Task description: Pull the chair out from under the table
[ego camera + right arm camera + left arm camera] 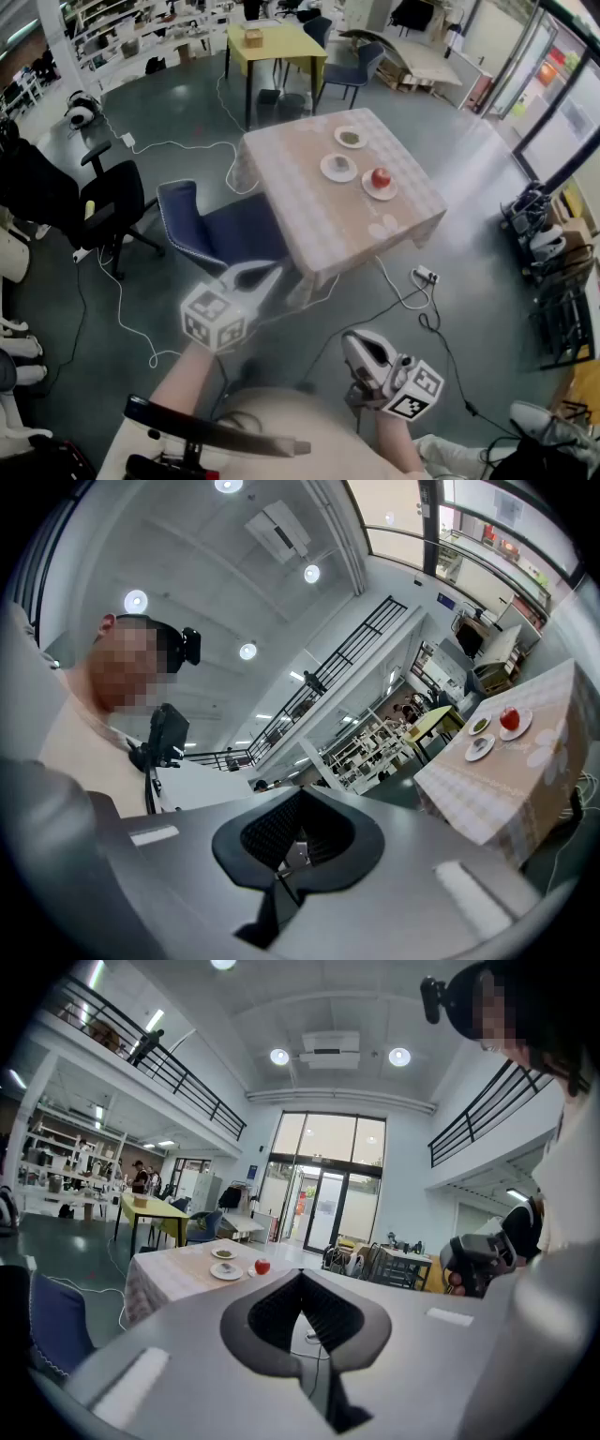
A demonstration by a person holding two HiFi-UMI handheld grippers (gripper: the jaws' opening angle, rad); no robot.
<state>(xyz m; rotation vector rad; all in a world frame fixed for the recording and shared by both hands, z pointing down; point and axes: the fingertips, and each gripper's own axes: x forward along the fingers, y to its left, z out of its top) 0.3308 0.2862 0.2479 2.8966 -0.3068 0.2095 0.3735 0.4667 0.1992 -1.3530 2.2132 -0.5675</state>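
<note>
Chair (217, 236) stands at the left edge of the table (309, 220) in our head view. Its seat is tucked under the cloth and its back faces left, so it runs left to right. We count one chair at this table, dark blue with pale trim. Three plates (338, 168) sit on top, one bearing a red apple (380, 176). Our left gripper (265, 277) hovers near the chair, fingers clenched on nothing; our right gripper (354, 342) is well apart from it, likewise clenched and empty.
</note>
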